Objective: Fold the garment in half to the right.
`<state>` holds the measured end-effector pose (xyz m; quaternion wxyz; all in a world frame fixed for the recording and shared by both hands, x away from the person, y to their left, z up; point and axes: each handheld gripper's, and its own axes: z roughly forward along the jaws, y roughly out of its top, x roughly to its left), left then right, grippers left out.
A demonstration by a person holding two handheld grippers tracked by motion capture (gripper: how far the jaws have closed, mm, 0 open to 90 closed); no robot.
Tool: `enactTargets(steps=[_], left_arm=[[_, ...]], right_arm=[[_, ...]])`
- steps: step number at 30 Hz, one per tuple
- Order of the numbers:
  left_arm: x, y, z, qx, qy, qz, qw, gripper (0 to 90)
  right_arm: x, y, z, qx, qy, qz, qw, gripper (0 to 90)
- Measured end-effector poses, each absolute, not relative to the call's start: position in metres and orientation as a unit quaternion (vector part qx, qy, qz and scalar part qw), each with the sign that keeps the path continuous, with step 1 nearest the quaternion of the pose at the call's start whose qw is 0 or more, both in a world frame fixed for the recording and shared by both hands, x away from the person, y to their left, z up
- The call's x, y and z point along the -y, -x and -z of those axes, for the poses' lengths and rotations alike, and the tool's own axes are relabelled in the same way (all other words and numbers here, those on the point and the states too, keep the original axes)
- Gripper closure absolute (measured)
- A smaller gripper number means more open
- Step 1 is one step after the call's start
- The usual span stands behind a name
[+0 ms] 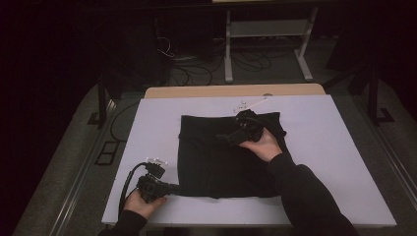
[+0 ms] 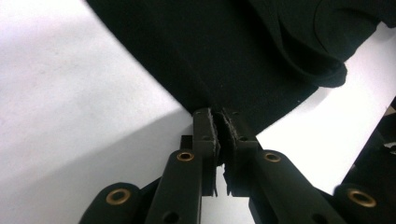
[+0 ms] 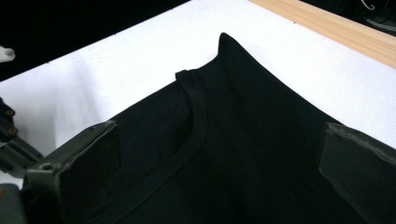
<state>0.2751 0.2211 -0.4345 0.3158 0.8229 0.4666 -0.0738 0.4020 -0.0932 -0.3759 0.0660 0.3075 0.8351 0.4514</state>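
Note:
A black garment, folded into a rough square, lies on the white table cover. At its near left corner my left gripper is shut on the cloth; in the left gripper view the pads pinch the corner of the black garment. My right gripper hovers over the garment's far right part, jaws wide apart. In the right gripper view its pads stand on either side of the black garment and its ribbed neckline, with nothing pressed between them.
A white plastic hanger lies at the far edge of the cover, by the bare wooden strip of the table. Behind the table stand a grey frame and loose cables on the floor. A bunched fold lies behind the pinched corner.

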Motion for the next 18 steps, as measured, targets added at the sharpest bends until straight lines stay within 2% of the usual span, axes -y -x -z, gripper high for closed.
enactTargets(steps=[18], left_arm=[[-0.222,-0.277,0.432,-0.455,-0.823,0.085,0.330,84.0]], right_arm=[[0.069,-0.425,0.385,-0.846,-0.305,-0.434,0.061,0.0]])
